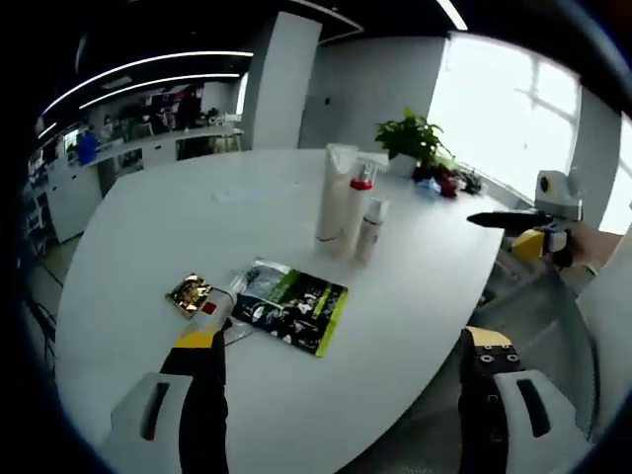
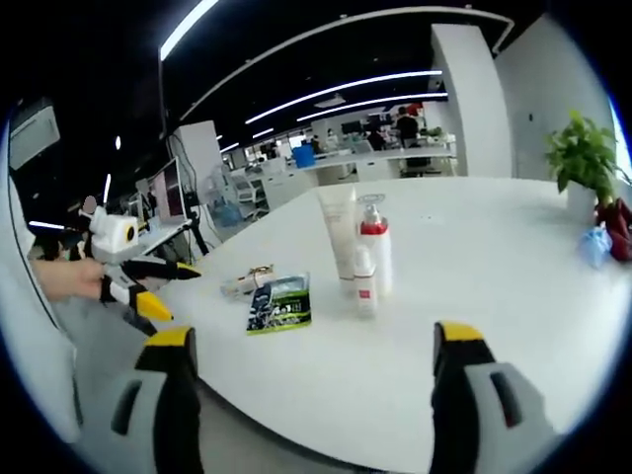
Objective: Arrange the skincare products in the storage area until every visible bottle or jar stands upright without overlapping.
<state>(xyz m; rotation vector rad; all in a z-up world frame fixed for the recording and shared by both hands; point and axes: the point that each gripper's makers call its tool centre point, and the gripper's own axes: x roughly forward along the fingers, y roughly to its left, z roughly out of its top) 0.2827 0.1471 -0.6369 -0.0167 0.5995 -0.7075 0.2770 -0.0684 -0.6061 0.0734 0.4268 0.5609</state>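
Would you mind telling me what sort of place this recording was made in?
Most likely an open-plan office. A large white rounded table holds the skincare bottles, rows of desks with monitors stretch under long ceiling strip lights, and a green potted plant sits by a bright window.

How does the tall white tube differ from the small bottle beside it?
The tall white tube is the taller and wider, plain white and flat-topped; the small bottle is short and slim, with a red mark low on it. Both are white and stand upright, close together on the white table.
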